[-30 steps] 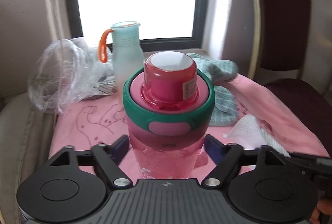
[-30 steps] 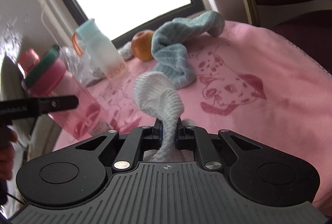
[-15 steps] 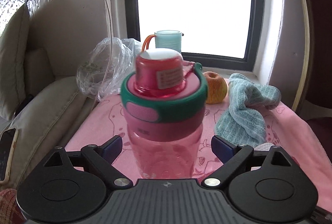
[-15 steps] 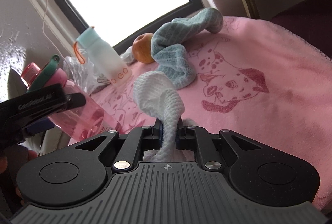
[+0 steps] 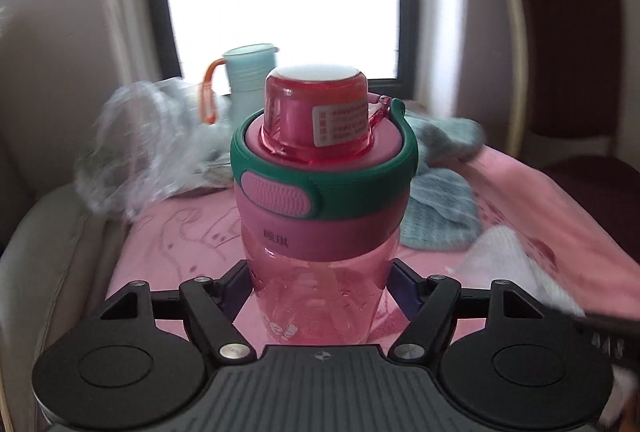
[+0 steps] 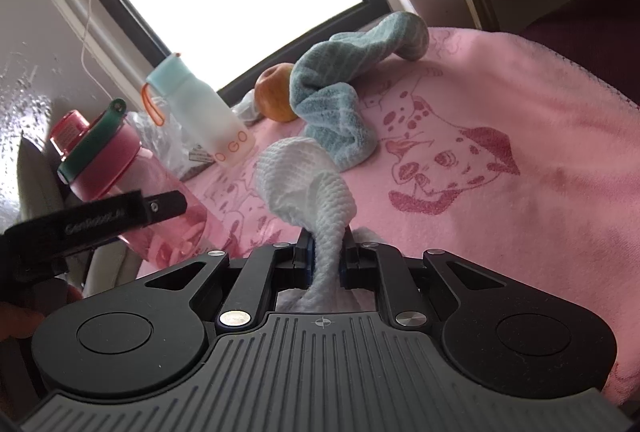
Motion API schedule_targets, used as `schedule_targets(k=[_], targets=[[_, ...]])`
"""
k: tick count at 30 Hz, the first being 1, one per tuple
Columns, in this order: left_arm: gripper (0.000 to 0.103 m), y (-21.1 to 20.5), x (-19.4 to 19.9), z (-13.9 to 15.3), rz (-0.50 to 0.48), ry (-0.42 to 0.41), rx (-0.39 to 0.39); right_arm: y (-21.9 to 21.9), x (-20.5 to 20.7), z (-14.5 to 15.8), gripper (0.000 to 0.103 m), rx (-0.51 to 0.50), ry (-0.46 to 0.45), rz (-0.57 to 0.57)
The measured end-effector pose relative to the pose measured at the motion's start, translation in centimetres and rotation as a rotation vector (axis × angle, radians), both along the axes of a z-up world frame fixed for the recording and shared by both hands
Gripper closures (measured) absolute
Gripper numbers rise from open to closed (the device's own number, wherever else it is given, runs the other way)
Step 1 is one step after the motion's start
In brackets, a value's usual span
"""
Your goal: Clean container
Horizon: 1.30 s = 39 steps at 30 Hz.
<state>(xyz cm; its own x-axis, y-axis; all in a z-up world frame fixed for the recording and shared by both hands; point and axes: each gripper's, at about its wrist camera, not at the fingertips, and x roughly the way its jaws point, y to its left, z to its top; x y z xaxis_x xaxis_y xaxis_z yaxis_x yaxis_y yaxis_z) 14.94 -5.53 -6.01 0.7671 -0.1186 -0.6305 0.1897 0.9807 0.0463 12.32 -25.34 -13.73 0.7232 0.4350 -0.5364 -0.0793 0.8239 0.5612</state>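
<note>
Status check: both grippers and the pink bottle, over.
Left gripper shut on pink transparent bottle, lid closed. Right gripper shut on white textured cloth, not touching the bottle. Nothing between.

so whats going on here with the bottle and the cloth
A person is working two handheld tongs over a table with a pink towel. The left tongs grip the pink bottle around its clear body, lid on. The right tongs are shut on a white cloth, held near the bottle but not touching it. No wiping shows yet. Behind sit a pale bottle, an apple and a blue towel.
</note>
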Motion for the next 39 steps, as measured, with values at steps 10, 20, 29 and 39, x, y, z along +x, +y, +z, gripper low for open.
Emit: schedule_targets(k=[10,20,29,39], targets=[[0.032,6.0,-0.5,0.1,-0.261,0.072,-0.134,0.4,0.3,-0.1,0.088,-0.031,0.028,-0.009],[0.032,2.7,1.4,0.3,-0.173,0.055,-0.040,0.6,0.4,-0.2,0.088,-0.054,0.049,-0.019],[0.018,1.4,-0.6,0.9,0.056,0.009,-0.017,0.4,0.2,-0.1,0.086,-0.023,0.031,-0.014],[0.032,0.8,-1.5,1.5,0.035,-0.069,-0.004,0.0,0.0,-0.1,0.085,0.010,0.020,-0.014]])
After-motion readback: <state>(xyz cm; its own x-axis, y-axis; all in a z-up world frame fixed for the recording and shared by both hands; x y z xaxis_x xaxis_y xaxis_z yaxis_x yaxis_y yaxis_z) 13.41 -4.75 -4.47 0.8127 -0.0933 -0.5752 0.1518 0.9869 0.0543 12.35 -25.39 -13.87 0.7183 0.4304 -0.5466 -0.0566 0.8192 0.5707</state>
